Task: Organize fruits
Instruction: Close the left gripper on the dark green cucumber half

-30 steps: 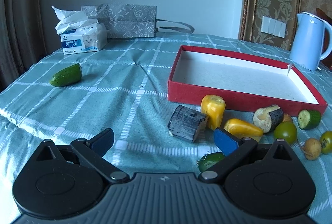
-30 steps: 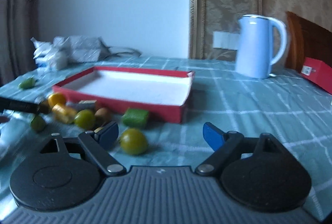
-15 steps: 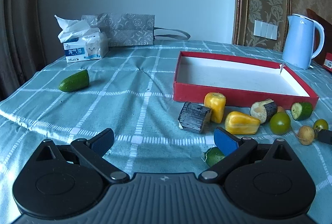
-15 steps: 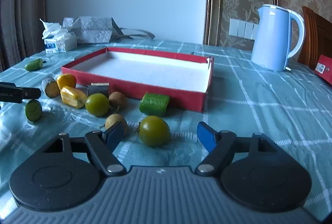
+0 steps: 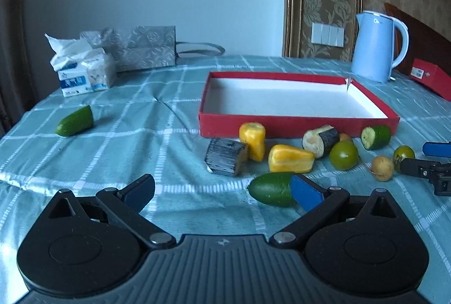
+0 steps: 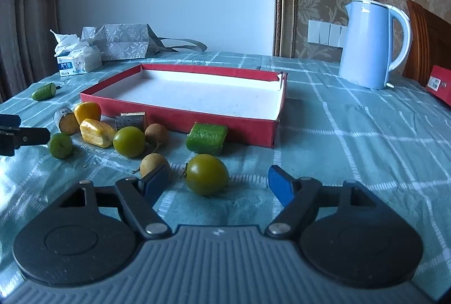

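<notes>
The right tongs [image 6: 218, 180] stand released, their blue pads wide apart after a slight narrowing, with one green round fruit [image 6: 207, 174] on the cloth between them, touching neither pad. The left tongs [image 5: 222, 190] are also released and grasp nothing; a green cucumber end [image 5: 270, 189] lies just beside their right pad.

On the checked table [image 6: 352, 140], counted near to far: two green round fruits, the second [image 6: 129, 141] further left; two small tan longans [image 6: 152, 163]; three green cucumber pieces near the fruit group and a fourth [image 5: 75, 121] well apart at the left; two yellow pieces [image 5: 290, 162]; two dark-skinned, pale-fleshed chunks [image 5: 225, 157]. All lie outside the one red tray [image 6: 180, 119], white inside.

Beyond stand one tissue pack [image 6: 77, 60] with blue print too small to read, one grey patterned bag [image 6: 124, 41], one pale blue kettle [image 6: 369, 44] with faint unreadable lettering, and one red box [image 6: 439, 82] bearing a white label.
</notes>
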Motion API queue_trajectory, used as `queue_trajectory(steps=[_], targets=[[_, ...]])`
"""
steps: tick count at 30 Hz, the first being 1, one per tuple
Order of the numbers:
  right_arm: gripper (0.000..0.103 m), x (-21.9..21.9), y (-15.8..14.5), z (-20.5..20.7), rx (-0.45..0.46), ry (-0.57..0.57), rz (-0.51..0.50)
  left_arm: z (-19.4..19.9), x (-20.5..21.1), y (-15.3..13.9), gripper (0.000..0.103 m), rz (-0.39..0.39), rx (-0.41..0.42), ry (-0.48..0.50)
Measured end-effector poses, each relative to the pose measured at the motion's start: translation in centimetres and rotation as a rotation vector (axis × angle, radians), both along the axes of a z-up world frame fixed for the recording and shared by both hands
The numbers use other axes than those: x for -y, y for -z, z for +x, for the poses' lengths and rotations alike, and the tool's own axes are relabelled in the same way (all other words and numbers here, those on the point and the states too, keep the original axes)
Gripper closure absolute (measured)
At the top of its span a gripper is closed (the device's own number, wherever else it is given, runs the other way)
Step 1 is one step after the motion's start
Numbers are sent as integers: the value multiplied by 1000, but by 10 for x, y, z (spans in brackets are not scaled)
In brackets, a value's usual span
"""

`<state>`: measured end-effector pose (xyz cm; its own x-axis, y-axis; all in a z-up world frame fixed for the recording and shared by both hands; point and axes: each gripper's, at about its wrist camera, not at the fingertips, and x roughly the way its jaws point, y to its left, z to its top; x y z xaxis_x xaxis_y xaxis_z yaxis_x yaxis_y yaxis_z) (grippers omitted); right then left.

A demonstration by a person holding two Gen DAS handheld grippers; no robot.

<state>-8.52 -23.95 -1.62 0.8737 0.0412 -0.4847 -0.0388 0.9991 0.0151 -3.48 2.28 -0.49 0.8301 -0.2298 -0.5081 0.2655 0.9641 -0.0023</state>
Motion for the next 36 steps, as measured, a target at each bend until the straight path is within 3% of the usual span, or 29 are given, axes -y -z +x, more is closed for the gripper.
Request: queue_trajectory(steps=[5,11,17,29,32,36], targets=[[23,2,0,0,-4,12,13,15,-3,0,0,-78,-78,9],[18,4,1,0,-3,24,28,16,0,-2,0,-115,-93,56],[17,7,2,-1,0,27,52,20,14,3,0,-53,-90,57],[17,10,3,-1,0,32,76,33,21,12,1,-18,-101,29],[13,11,3,-2,4,45,83,32,24,12,1,-10,-88,30],[13,11,2,-2,3,46,82,30,29,14,21,18,-84,49]])
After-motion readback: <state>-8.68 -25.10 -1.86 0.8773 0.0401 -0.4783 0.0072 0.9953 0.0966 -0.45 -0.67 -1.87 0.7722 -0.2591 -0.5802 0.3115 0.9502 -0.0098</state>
